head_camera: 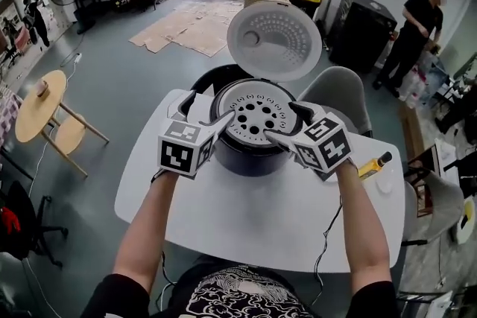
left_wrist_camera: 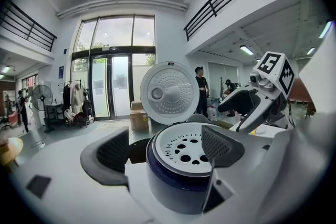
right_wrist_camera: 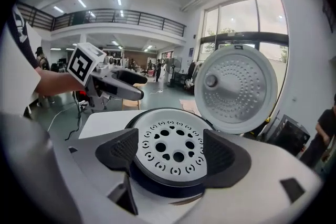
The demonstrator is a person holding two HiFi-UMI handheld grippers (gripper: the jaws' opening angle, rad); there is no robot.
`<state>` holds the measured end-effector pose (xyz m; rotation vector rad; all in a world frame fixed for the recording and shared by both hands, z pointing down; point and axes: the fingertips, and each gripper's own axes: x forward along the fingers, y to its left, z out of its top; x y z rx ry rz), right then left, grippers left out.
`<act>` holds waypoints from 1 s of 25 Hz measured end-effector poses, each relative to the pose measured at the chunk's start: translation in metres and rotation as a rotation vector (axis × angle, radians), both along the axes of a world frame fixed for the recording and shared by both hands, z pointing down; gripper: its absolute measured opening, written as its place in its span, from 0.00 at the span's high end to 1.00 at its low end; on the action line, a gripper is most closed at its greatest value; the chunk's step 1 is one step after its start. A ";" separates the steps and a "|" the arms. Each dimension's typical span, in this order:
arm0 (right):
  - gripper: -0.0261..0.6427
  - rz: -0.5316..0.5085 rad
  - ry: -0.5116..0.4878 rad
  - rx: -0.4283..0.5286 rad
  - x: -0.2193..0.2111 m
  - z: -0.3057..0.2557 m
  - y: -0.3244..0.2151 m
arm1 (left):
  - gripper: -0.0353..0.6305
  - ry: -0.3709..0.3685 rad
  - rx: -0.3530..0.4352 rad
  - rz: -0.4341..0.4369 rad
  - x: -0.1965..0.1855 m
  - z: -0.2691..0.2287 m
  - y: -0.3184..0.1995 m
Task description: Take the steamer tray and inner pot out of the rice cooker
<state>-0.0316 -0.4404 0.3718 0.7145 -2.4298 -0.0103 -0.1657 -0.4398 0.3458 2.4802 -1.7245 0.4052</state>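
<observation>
Astride rice cooker [head_camera: 250, 156], outstretched grippers [head_camera: 207, 109] [head_camera: 289, 123]

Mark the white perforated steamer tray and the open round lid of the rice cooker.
White perforated steamer tray [head_camera: 257, 114]: head view, its holed centre.
Open round rice cooker lid [head_camera: 274, 41]: head view, dimpled inner face.

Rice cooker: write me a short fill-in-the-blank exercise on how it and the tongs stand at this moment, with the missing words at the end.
1. The lid of the rice cooker is ____.
2. The steamer tray sits ____ the rice cooker, not lifted out.
3. The left tongs and the right tongs flank the steamer tray with jaws ____, gripping nothing.
4. The rice cooker stands on a ____ table.

Missing words: open; inside; open; white.
</observation>
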 end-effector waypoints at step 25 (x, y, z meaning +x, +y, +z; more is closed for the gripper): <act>0.36 -0.099 0.520 -0.411 -0.061 0.117 -0.099 | 0.32 0.027 -0.056 0.284 -0.030 0.047 -0.114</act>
